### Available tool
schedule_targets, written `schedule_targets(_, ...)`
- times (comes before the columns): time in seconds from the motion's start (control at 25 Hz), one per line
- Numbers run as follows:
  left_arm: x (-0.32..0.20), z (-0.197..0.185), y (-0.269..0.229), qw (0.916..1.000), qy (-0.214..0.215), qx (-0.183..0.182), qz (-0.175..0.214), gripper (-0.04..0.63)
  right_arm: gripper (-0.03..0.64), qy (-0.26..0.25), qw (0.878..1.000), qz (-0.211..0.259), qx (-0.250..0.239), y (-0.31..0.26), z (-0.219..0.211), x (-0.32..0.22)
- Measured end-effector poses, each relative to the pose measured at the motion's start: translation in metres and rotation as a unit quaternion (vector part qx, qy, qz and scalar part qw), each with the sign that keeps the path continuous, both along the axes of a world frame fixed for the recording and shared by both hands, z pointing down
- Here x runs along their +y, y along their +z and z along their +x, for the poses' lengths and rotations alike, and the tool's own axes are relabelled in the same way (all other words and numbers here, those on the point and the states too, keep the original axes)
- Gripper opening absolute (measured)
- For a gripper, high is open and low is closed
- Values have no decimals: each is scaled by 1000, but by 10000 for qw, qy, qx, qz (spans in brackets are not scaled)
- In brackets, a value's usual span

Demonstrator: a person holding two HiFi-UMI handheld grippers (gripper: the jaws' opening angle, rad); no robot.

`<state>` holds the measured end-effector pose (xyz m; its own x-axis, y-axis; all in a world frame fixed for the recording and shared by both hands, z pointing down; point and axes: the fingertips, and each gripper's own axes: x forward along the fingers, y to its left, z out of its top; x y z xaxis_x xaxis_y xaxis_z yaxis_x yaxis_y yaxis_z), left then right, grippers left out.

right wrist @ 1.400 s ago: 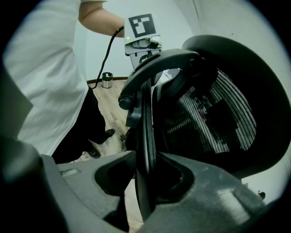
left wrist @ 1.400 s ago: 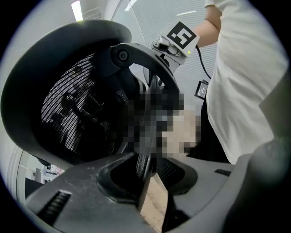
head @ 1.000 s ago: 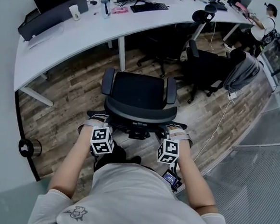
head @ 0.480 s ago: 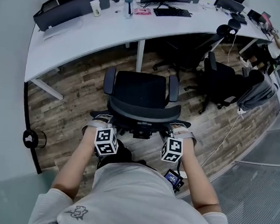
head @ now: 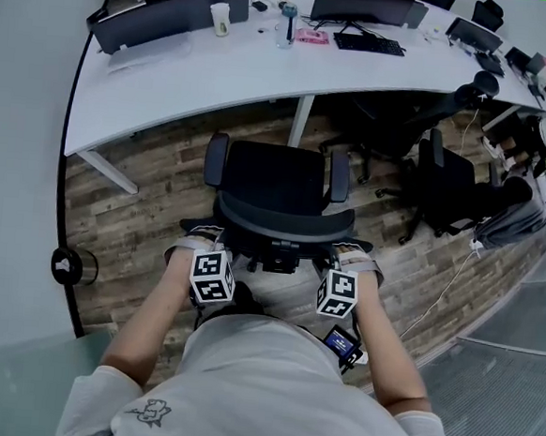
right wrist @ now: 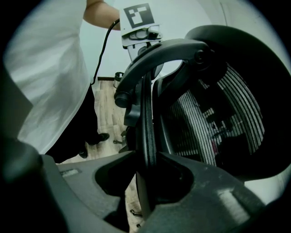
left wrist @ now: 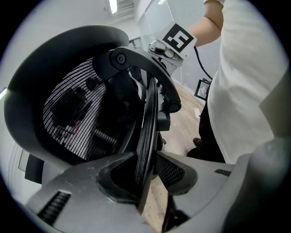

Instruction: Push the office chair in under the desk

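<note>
A black office chair (head: 274,177) with mesh backrest (head: 282,224) stands on the wood floor, its seat facing the white curved desk (head: 191,70) just ahead. My left gripper (head: 199,239) is shut on the left edge of the backrest rim, and my right gripper (head: 350,254) is shut on the right edge. In the left gripper view the thin black rim (left wrist: 146,132) runs between the jaws of the left gripper (left wrist: 148,170), pinched there. The right gripper view shows the same rim (right wrist: 146,127) clamped in the right gripper (right wrist: 148,173).
A desk leg (head: 299,120) stands just right of the chair's path. Two other black chairs (head: 445,184) (head: 384,118) stand at the right. Monitors, a keyboard (head: 367,43), a cup (head: 220,17) and a bottle (head: 286,23) sit on the desk. A round black object (head: 65,265) lies by the left wall.
The chair has rolled forward with both grippers still clamped on its backrest; the desk edge and its leg now lie closer to the seat. The view has swung to the left.
</note>
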<state>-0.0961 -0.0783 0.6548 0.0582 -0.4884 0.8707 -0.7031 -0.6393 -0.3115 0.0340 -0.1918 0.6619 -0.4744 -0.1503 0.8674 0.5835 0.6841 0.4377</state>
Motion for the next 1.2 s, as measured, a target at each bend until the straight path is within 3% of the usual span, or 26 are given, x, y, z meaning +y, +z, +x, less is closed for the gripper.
schedule_targets(0.48,12,-104,-2,9987,-387,-243,217,130,120,-441,9990,29,-52,0,-115,1)
schedule_targets(1.2,-12,-236,5,9925,-1171,-314,137,135,120,-1215,9925,41,-126,5,-268,-39)
